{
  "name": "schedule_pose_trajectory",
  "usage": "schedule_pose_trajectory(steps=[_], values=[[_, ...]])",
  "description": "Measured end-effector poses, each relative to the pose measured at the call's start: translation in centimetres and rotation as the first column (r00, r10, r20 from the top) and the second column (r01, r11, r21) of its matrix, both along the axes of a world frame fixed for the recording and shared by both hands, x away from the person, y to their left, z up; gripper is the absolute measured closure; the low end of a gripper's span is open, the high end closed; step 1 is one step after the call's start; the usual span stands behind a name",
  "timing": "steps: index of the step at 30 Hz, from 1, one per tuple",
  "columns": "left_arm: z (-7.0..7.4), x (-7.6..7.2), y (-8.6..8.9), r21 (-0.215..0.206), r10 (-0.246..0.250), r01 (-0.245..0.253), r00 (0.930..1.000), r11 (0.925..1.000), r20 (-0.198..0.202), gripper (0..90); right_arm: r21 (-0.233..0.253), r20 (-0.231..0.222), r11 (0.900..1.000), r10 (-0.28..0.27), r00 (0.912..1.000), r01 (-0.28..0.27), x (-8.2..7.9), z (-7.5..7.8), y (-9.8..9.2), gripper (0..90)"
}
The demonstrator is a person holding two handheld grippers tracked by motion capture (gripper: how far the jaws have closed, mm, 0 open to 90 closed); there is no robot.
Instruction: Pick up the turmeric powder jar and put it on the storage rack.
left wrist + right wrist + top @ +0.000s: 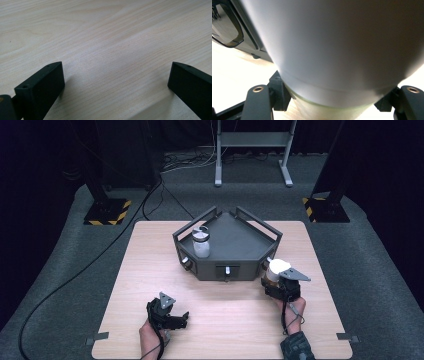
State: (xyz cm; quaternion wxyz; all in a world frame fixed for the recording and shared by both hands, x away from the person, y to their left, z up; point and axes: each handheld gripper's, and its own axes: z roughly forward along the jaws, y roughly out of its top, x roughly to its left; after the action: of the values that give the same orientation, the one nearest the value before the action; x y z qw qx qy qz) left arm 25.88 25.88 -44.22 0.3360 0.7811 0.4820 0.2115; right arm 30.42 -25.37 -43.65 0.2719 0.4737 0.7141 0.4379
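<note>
1. The white-capped jar (276,270) sits in the right gripper (281,282), clenched between its jaws just off the right front corner of the dark tray (235,240). In the right gripper view the jar's pale wall looms close, with a jaw pressed at each side, so the grip looks low on the body.
2. That spot beside the tray suggests the jar is either headed in or just taken out; I cannot tell which.
3. A second jar (201,241), grey-lidded, stands upright inside the tray at its left.
4. The right hand (295,307) reaches forward over the desk (150,265).
5. The left gripper (167,312) rests near the front edge, jaws spread, grasping nothing, likely idle.
</note>
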Motion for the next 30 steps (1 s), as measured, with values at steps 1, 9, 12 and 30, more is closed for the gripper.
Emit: schedule_pose_trajectory(steps=[1, 9, 12, 30], values=[[0.0, 0.0, 0.0, 0.001, 0.0, 0.0, 1.0, 1.0, 0.0, 0.7, -0.002, -0.001, 1.0, 0.0, 1.0, 0.0, 0.0, 0.1, 0.0, 30.6], [0.0, 0.0, 0.0, 0.0, 0.0, 0.0, 1.0, 1.0, -0.001, 0.7, -0.011, -0.003, 1.0, -0.008, 1.0, 0.008, 0.0, 0.9, -0.5, 30.6], [0.0, 0.0, 0.0, -0.001, 0.0, 0.0, 1.0, 1.0, -0.001, 0.7, -0.012, 0.001, 1.0, -0.008, 1.0, 0.008, -0.1, 1.2, -0.6, 30.6], [0.0, 0.0, 0.0, -0.001, 0.0, 0.0, 1.0, 1.0, -0.002, 0.6, -0.035, 0.004, 0.999, 0.018, 0.9998, -0.018, 0.1, 3.0, -0.5, 30.6]])
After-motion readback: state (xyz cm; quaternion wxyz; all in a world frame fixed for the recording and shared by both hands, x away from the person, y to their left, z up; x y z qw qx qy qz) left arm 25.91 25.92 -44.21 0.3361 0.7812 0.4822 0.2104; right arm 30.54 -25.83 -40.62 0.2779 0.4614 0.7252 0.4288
